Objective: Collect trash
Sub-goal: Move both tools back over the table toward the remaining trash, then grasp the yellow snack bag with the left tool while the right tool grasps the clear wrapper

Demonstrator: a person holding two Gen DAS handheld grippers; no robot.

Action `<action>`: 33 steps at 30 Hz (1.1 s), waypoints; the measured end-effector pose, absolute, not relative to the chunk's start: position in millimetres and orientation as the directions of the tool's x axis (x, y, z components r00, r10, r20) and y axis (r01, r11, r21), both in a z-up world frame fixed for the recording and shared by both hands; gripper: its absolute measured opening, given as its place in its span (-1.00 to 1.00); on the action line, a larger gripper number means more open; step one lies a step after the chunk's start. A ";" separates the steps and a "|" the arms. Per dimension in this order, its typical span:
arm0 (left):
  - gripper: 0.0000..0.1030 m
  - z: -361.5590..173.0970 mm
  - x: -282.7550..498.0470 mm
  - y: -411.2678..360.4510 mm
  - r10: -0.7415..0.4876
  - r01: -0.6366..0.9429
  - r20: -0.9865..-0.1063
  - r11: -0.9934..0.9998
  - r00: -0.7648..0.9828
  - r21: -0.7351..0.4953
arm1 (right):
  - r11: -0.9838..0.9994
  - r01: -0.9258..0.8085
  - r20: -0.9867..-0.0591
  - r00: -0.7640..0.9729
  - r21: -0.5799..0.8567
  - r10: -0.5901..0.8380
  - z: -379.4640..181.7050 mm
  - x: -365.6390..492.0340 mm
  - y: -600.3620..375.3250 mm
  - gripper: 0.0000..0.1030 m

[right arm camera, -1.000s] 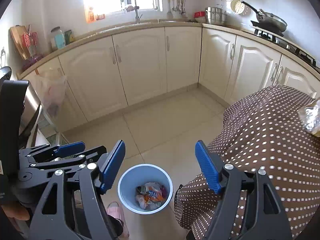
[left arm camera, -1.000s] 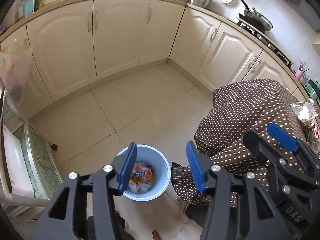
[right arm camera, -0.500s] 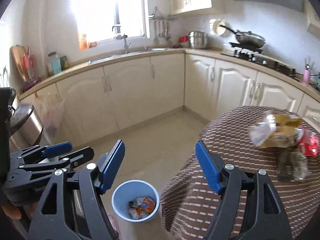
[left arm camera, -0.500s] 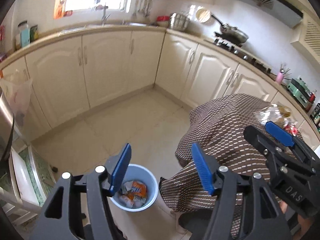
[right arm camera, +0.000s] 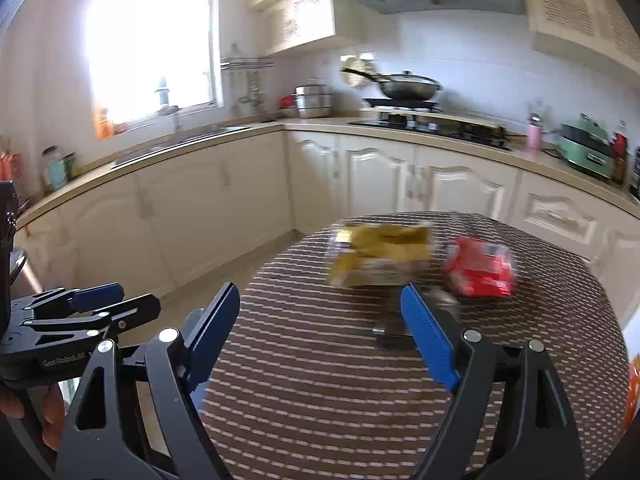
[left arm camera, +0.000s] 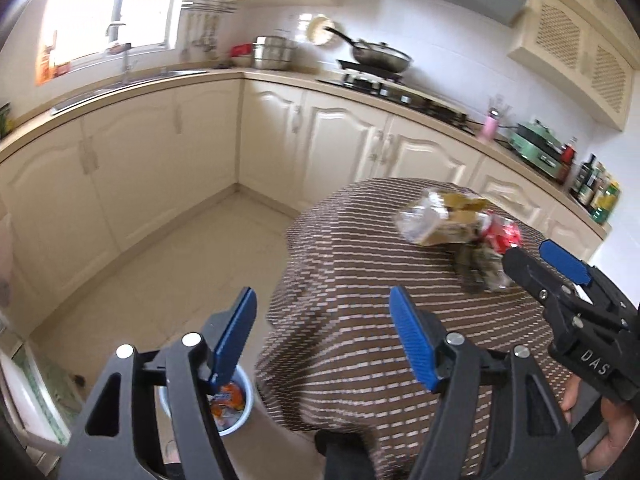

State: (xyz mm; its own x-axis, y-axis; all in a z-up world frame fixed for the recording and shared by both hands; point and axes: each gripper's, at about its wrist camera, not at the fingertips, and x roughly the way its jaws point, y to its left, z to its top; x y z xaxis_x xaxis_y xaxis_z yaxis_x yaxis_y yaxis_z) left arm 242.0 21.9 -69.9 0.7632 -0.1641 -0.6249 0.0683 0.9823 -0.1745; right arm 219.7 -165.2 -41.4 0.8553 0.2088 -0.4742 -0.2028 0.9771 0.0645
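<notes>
Left wrist view: left gripper [left arm camera: 322,330] over the near edge of the table, blue pads wide apart, nothing between them, jaws just opened further.
Right wrist view: right gripper [right arm camera: 320,332] above the table, blue pads spread wide, nothing gripped, jaws just opened further.
Table: round, under a brown tablecloth with pale dots [left arm camera: 360,280], cloth hanging down the side toward the floor.
Trash on table: yellow wrapper in clear plastic [right arm camera: 380,254] on the far part of the cloth; red packet [right arm camera: 480,266] just right of it; small dark crumpled piece [right arm camera: 394,334] nearer, partly hidden behind the right gripper's right pad.
Same trash, left wrist view: yellow wrapper [left arm camera: 436,220], red packet [left arm camera: 502,234], dark piece [left arm camera: 478,268], all blurred, just ahead of the right gripper's tip.
Bin: light blue bucket [left arm camera: 240,420] on the tiled floor beside the hanging cloth, orange and pale wrappers inside, partly hidden by the left gripper's left finger.
Hands: fingers of one hand [left arm camera: 612,424] around the right gripper's handle; fingers of the other [right arm camera: 48,416] under the left gripper.
Background: cream cabinets [right arm camera: 200,216], sink under a bright window [right arm camera: 152,40], pan on the stove [right arm camera: 408,86].
Sharpness: both views smeared, labels on the trash unreadable.
</notes>
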 end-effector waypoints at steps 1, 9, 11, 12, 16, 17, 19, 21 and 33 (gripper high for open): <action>0.31 -69.4 245.1 10.6 -0.177 0.087 -0.627 0.981 0.759 -0.172 | 0.979 -0.190 -0.474 0.858 0.068 0.200 -42.9 218.0 -172.9 0.57; 0.31 -71.3 260.6 -57.4 -0.233 0.192 -0.644 0.972 0.729 -0.135 | 0.990 -0.098 -0.486 0.863 0.097 0.134 -52.0 215.5 -229.3 0.58; 0.31 -71.9 263.3 -71.9 -0.242 0.212 -0.646 0.969 0.724 -0.125 | 0.991 -0.084 -0.491 0.862 0.102 0.124 -53.6 216.5 -239.0 0.58; 0.31 -72.5 264.9 -79.5 -0.251 0.224 -0.647 0.967 0.720 -0.126 | 0.992 -0.078 -0.491 0.863 0.103 0.118 -54.2 216.3 -242.9 0.58; 0.31 -77.2 273.7 -98.4 -0.278 0.254 -0.659 0.958 0.699 -0.134 | 0.993 -0.048 -0.503 0.859 0.108 0.096 -56.6 220.0 -259.8 0.58; 0.31 -78.7 275.6 -101.6 -0.279 0.259 -0.662 0.957 0.695 -0.132 | 0.993 -0.039 -0.507 0.857 0.108 0.089 -57.9 220.6 -264.1 0.59; 0.31 -82.6 279.7 -110.5 -0.286 0.272 -0.668 0.954 0.687 -0.129 | 0.994 -0.019 -0.520 0.851 0.111 0.074 -61.1 222.4 -271.8 0.59; 0.31 -86.1 283.3 -115.8 -0.290 0.283 -0.675 0.951 0.678 -0.124 | 0.994 -0.004 -0.531 0.845 0.110 0.062 -63.8 224.0 -278.6 0.59; 0.31 -109.2 328.8 -132.0 -0.284 0.286 -0.708 0.951 0.646 -0.121 | 0.993 0.034 -0.604 0.796 0.109 0.039 -88.1 252.0 -307.5 0.59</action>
